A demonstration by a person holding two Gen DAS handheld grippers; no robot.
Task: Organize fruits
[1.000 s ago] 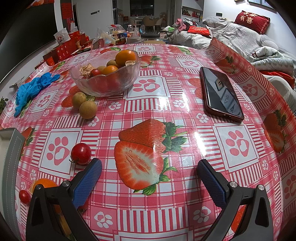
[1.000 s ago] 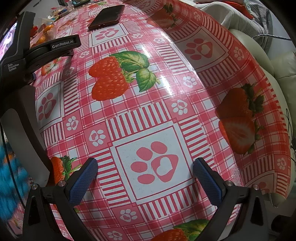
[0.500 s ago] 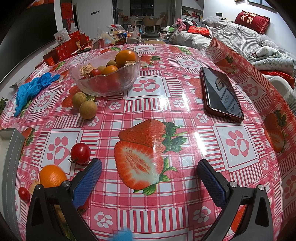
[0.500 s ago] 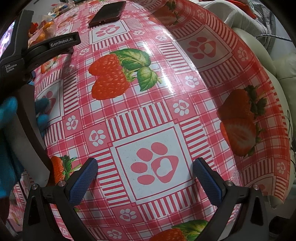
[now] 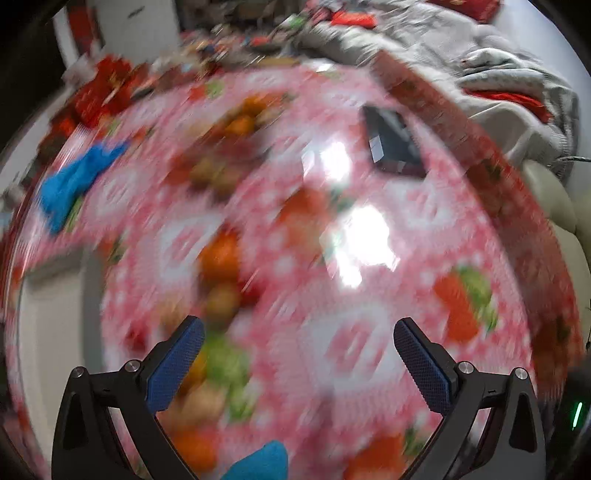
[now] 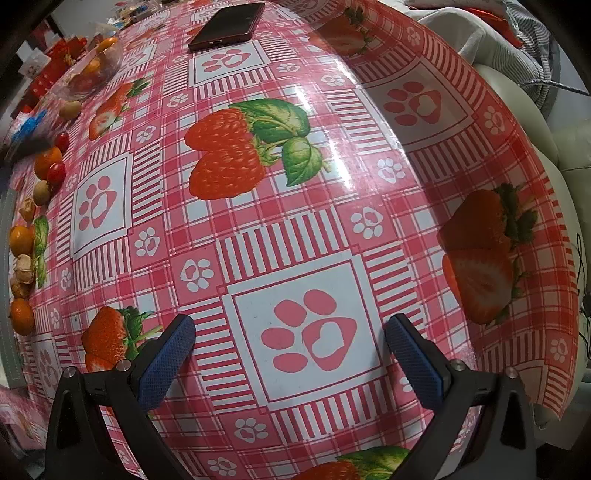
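Several loose fruits [image 6: 44,173] are strung along the left edge of the table [image 6: 295,229] in the right wrist view: an orange fruit with two cherry tomatoes [image 6: 56,172] beside it, brown round fruits, peel scraps and two more orange fruits [image 6: 21,316] nearer the camera. The line they form runs along the table edge, away from the camera. At its far end a glass bowl [image 6: 96,70] holding fruit is seen, with a brown fruit just in front of it. A dark phone [image 6: 227,25] lies flat at the far side, its long axis slanted up to the right. Something blue [image 6: 27,125] lies near the tomatoes. The right gripper [image 6: 290,343] is held wide open and empty over a paw print. The left gripper [image 5: 299,354] is likewise spread wide with nothing between its pads; its view is heavily blurred, and only orange and brown blobs can be made out ahead.
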